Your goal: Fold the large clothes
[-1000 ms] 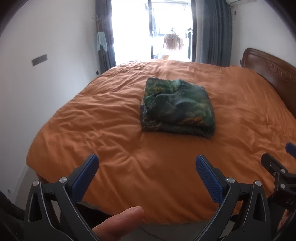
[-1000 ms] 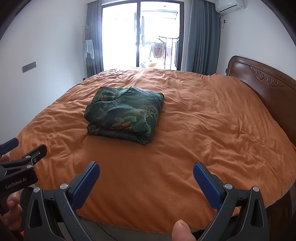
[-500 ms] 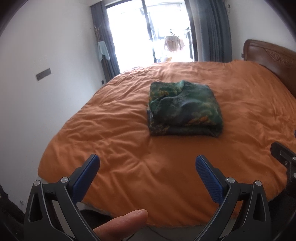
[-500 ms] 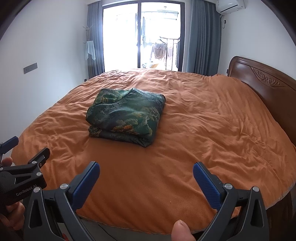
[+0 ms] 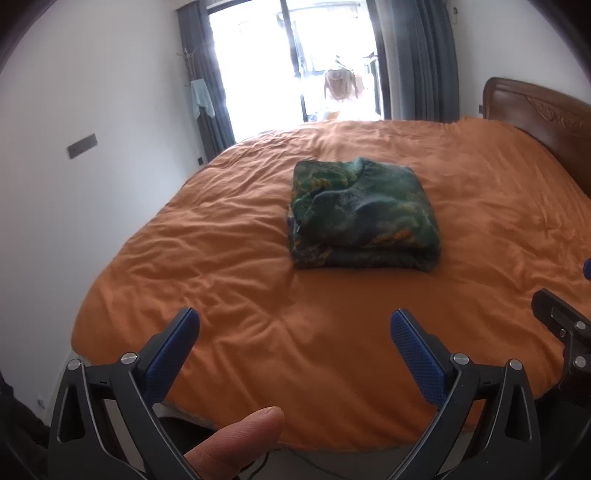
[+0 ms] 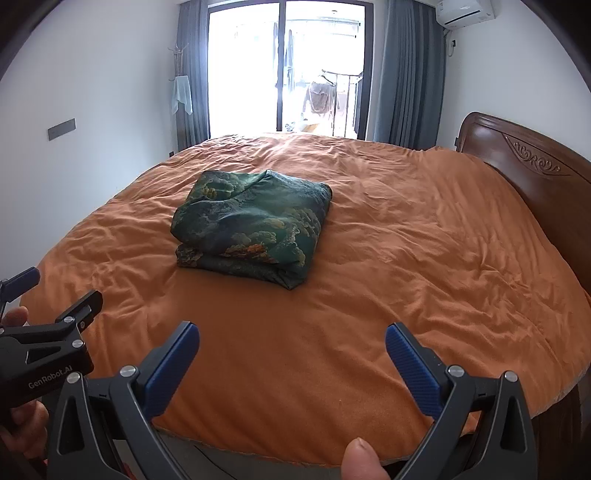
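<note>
Orange quilt [image 6: 388, 258] covered the whole bed, creased all over and hanging off the near edge. White walls closed the room on both sides, and a glass balcony door [image 6: 284, 70] stood at the far end between grey curtains [image 6: 402, 74]. Carved dark wood of the headboard [image 6: 524, 162] ran along the right side of the bed. An air conditioner [image 6: 463, 11] sat high on the wall near the right curtain, a grey plate [image 6: 61, 129] was fixed on the left wall, and a pale blue cloth [image 6: 182, 96] hung by the left curtain.

My left claw [image 5: 294, 321] hung over the near edge of the quilt with its blue pads [image 5: 171, 350] wide apart and nothing between them. My right claw [image 6: 291, 332] was held the same way, spread and bare. The folded green patterned garment [image 6: 255, 225] lay flat on the quilt around the middle of the bed, well apart from both claws, and nothing stood between them and it.

From the right view my left claw showed at the lower left edge, gripped in my left hand [image 6: 14, 369]; from the left view only a piece of the right claw poked in at the right edge. A thumb tip [image 5: 236, 443] crossed the bottom of the left view. Glare washed out the balcony, so the clothes hanging there [image 6: 321, 98] were hard to make out.
</note>
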Motion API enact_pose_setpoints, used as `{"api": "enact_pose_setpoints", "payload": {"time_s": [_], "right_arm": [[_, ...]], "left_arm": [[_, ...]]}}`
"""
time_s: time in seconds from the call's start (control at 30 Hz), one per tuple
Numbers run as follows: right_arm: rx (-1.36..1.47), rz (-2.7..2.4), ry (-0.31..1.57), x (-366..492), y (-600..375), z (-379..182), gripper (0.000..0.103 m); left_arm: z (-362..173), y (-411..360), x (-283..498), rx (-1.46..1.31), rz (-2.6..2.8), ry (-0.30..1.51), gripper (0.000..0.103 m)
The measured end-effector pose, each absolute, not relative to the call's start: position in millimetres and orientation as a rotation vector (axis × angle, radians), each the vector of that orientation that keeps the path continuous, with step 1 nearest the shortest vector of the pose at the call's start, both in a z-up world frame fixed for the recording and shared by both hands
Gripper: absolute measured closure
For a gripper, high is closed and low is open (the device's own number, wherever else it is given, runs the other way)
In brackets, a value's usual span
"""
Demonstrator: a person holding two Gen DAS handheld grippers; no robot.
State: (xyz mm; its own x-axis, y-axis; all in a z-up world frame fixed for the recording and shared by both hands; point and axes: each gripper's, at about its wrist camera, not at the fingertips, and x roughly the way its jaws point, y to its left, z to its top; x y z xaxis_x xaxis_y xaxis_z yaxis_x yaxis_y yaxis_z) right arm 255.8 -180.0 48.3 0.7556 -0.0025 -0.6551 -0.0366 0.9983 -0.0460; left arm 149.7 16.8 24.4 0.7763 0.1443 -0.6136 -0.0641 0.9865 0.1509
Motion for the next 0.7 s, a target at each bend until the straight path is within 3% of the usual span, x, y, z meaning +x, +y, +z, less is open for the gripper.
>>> {"api": "enact_pose_setpoints", "payload": {"time_s": [0.7], "right_arm": [[-0.085,0.004,0.707,256.2,-180.1,47.9,0.0]], "left_arm": [[21.1,16.2,151.3,0.129,0.116,0.685,0.0]]}}
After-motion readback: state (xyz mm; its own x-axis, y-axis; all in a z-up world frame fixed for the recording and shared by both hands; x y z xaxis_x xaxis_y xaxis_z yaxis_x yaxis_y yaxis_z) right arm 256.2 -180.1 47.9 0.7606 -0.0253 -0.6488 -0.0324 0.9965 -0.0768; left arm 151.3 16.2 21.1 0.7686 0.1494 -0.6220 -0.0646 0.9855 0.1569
